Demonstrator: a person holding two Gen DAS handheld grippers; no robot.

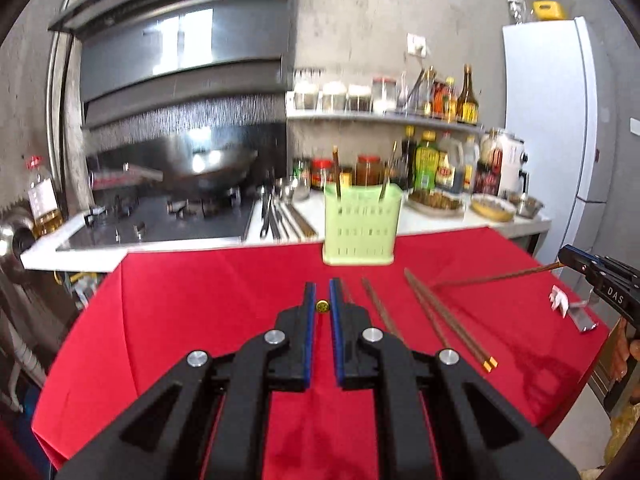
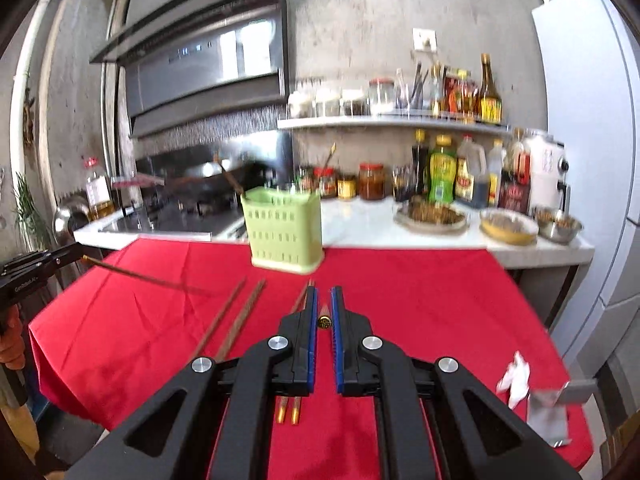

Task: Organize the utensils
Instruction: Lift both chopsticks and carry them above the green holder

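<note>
Red cloth (image 1: 208, 300) covers the table in front of the kitchen counter (image 2: 372, 232), and a pale green slotted utensil holder (image 1: 362, 224) stands at the cloth's far edge with two chopsticks already upright inside it. Nearer than the holder, the left gripper (image 1: 322, 286) is clamped on one chopstick (image 1: 322, 306), seen end-on by its gold-capped tip, and the right gripper (image 2: 324, 292) is clamped on another chopstick (image 2: 324, 322) the same way. More brown chopsticks (image 1: 440, 316) lie loose on the cloth on the near side of the holder, between the two grippers, while a crumpled white tissue (image 2: 514, 378) rests well apart from the holder by the cloth's right edge.
</note>
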